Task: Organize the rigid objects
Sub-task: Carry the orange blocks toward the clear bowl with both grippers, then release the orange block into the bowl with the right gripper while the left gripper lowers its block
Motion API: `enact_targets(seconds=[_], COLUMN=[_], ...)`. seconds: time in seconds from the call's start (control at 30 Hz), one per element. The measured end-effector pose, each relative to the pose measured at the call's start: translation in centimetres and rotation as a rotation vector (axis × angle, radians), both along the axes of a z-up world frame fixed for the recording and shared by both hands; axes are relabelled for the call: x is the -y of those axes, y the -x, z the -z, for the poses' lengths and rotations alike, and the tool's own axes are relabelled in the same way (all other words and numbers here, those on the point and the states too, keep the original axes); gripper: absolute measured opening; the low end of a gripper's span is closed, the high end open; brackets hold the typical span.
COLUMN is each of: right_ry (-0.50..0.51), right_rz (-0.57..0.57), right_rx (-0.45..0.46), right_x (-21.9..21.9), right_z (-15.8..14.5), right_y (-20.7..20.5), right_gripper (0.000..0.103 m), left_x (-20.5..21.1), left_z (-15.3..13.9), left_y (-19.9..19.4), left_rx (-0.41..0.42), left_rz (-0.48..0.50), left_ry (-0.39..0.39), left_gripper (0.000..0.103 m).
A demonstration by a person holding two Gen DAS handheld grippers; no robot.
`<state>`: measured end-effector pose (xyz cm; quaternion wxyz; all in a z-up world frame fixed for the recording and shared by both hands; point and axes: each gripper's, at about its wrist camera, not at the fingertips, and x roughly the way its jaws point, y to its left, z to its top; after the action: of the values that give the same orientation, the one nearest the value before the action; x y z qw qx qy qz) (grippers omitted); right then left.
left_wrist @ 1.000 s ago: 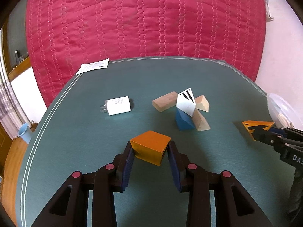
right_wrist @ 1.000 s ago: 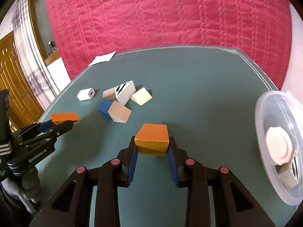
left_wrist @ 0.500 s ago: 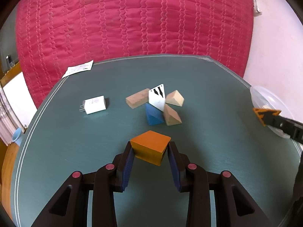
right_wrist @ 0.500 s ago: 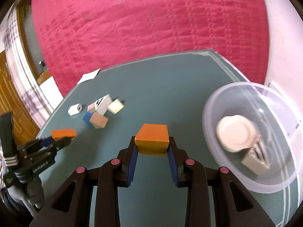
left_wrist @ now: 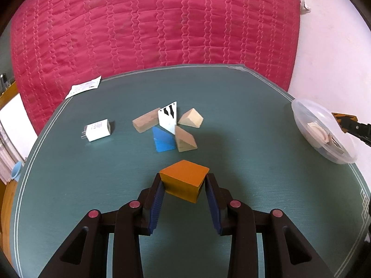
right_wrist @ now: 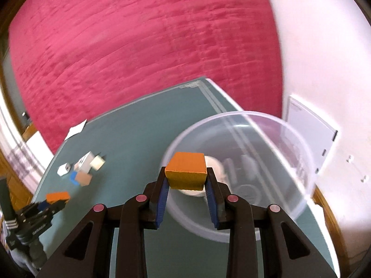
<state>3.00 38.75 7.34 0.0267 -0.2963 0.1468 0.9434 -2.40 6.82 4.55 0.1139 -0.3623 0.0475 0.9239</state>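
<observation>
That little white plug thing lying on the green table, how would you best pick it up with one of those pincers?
The white charger lies flat, apart from the blocks, prongs pointing left. Probably come from above and close the fingers across its two long flat sides, mid-body, clear of the prongs; those parallel faces suit flat pads.

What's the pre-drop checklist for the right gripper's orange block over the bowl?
1. Right gripper shut on its orange block: ok.
2. Block over the bowl opening: ok in the right wrist view; height above the rim: cannot tell.
3. Room in the bowl: ok, only a white disc and a small piece beside it lie inside.
4. Left gripper shut on its own orange block, clear of the bowl: ok.
5. Bowl fully on the table: not ok, its far side overhangs the edge.
6. Image sharpness for aiming: not ok, right wrist view is motion-blurred.
</observation>
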Motion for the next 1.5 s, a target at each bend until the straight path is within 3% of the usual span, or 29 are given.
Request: enact_targets(seconds=[0.6,1.0,1.5], right_ry=[0.052,0.070,0.047], right_rz=[0.178,0.204,0.234], right_rx=[0.005,-0.003,-0.054], right_x=[-6.5,-7.2,-7.0], right_z=[0.9,1.2,0.4], right_y=[-1.4,-1.9,-2.9], right_gripper=[0.032,0.032,0.038], left_x=[-3.5,-6.5,-13.5], left_z=[-1.2,-2.1,-4.2], left_y=[-0.6,-0.9,0.9], left_rx=[-0.016,-0.035,-0.074], left_rz=[0.064,0.126,0.257], left_ry=[0.011,0.026,0.032], left_gripper=[0.038,0.038,0.038])
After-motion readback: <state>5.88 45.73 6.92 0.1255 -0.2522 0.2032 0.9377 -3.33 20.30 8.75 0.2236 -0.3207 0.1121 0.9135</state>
